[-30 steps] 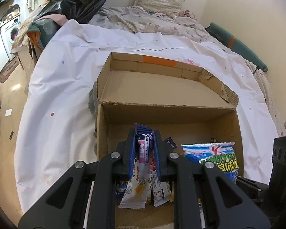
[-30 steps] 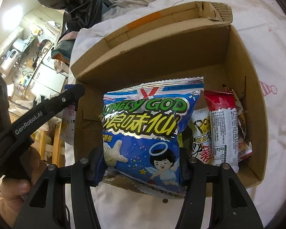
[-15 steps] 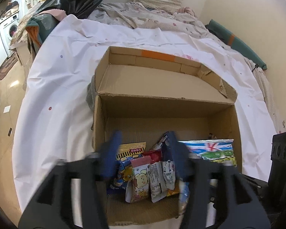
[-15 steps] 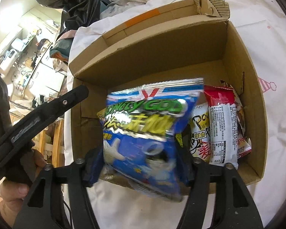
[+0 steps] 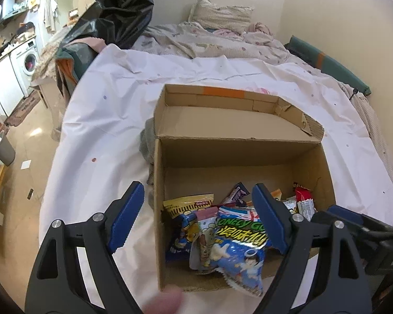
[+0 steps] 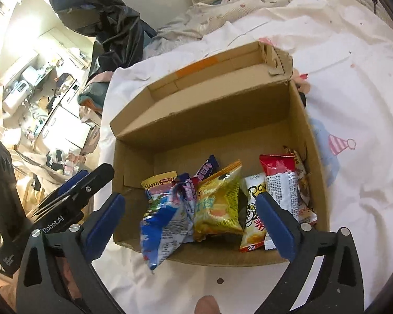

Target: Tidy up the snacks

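An open cardboard box (image 5: 159, 183) (image 6: 298, 120) sits on a white sheet and holds several snack packets. A blue "Lonely God" bag (image 5: 238, 246) (image 6: 165, 225) lies over the box's near edge, partly hanging out. Beside it lie a yellow packet (image 6: 217, 204), a white packet (image 6: 254, 217) and a red-topped packet (image 6: 283, 183). My left gripper (image 5: 196, 217) is open and empty above the box's near left corner. My right gripper (image 6: 188, 225) is open and empty above the near edge. Each gripper shows at the edge of the other's view.
The box flap (image 5: 222, 120) lies folded back on the far side. A rumpled quilt and pillow (image 5: 222, 15) lie beyond. A black plastic bag (image 5: 118, 7) stands at the bed's far left corner. The floor and a washing machine (image 5: 26, 60) are to the left.
Both grippers have opened and pulled back. The left let go of its small packets and the right let go of the blue bag; all now lie in the box.
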A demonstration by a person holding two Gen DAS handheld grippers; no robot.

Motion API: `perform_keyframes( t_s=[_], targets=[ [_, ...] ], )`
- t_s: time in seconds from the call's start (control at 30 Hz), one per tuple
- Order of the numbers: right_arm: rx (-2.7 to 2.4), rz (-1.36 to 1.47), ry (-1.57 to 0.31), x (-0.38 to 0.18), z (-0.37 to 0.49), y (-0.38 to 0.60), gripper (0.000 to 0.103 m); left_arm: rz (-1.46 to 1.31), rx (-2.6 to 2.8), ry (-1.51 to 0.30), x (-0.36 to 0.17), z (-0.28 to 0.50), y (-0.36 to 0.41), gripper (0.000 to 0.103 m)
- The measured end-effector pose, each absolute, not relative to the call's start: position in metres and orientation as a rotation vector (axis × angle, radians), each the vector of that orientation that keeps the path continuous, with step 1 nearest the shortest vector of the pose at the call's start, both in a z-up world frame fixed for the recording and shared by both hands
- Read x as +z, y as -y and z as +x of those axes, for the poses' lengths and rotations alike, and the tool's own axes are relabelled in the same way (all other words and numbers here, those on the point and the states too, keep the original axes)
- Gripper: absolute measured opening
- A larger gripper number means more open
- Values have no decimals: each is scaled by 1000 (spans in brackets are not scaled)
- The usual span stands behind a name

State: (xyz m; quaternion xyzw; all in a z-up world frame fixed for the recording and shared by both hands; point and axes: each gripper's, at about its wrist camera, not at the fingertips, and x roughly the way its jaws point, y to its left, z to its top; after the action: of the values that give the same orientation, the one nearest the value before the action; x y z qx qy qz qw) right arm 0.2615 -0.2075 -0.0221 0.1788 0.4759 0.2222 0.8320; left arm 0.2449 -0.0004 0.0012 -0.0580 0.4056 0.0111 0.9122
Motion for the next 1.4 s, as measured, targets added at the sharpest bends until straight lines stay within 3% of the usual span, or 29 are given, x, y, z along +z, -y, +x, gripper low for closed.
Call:
perform_keyframes(
  t_s=[0.33, 0.5, 1.4],
  targets=[
    [412, 328, -901, 10, 230, 222, 102, -135, 49, -764, 20, 206, -10, 84],
    [395, 260, -844, 20, 213, 223, 102, -128, 61, -755, 21, 184, -13, 101],
    [277, 106, -702, 17, 117, 226, 103, -78, 50, -677, 23, 89, 2, 103]
  ],
)
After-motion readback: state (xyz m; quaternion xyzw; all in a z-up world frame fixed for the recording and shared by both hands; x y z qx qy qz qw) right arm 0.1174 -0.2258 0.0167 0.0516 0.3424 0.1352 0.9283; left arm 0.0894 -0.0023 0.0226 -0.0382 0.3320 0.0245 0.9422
